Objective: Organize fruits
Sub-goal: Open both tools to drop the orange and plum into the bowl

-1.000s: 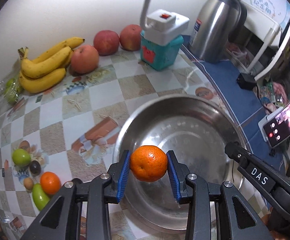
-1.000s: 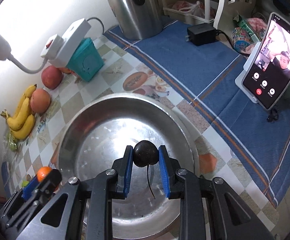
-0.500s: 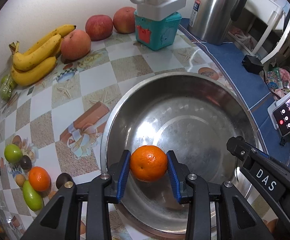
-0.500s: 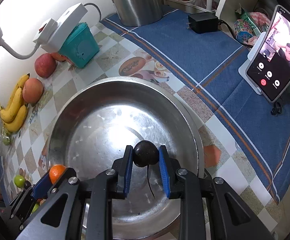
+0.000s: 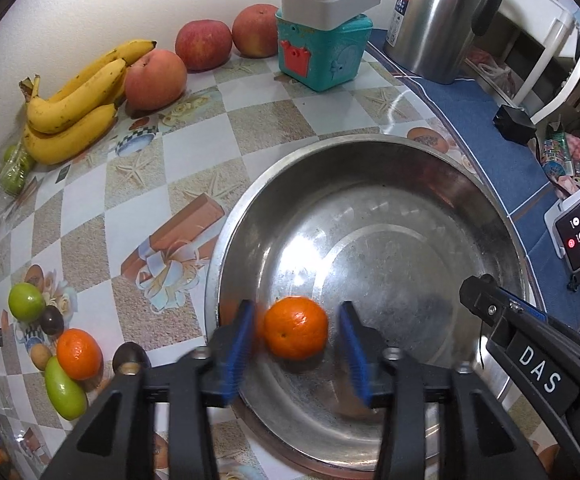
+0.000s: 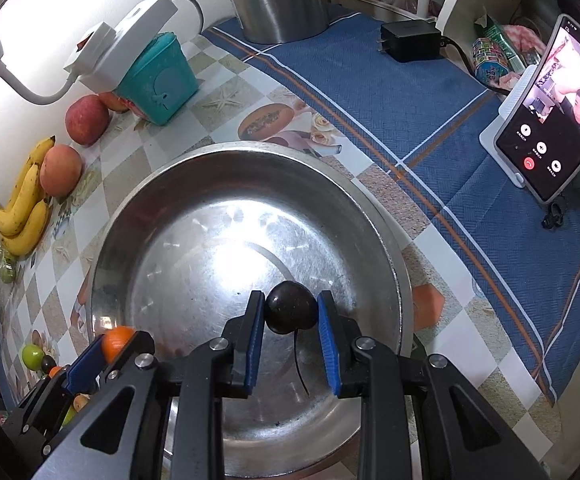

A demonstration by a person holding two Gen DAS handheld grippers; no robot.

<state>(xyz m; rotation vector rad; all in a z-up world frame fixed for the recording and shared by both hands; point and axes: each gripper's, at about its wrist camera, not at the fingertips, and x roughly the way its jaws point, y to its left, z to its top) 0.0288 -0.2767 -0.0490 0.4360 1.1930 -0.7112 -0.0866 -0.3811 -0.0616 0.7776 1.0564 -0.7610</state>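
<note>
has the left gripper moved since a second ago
Yes. The left gripper has come down toward the steel bowl, which looks larger now, and its jaws are opening off the orange.

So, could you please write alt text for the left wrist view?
The left gripper is opening around an orange low over a steel bowl, pads clear of it. Bananas, apples and small fruits lie on the checked table.

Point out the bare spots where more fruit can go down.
Most of the steel bowl floor beyond the orange is bare. So are the checked tiles between bowl and bananas. Crowded: the small fruit cluster left of the bowl.
</note>
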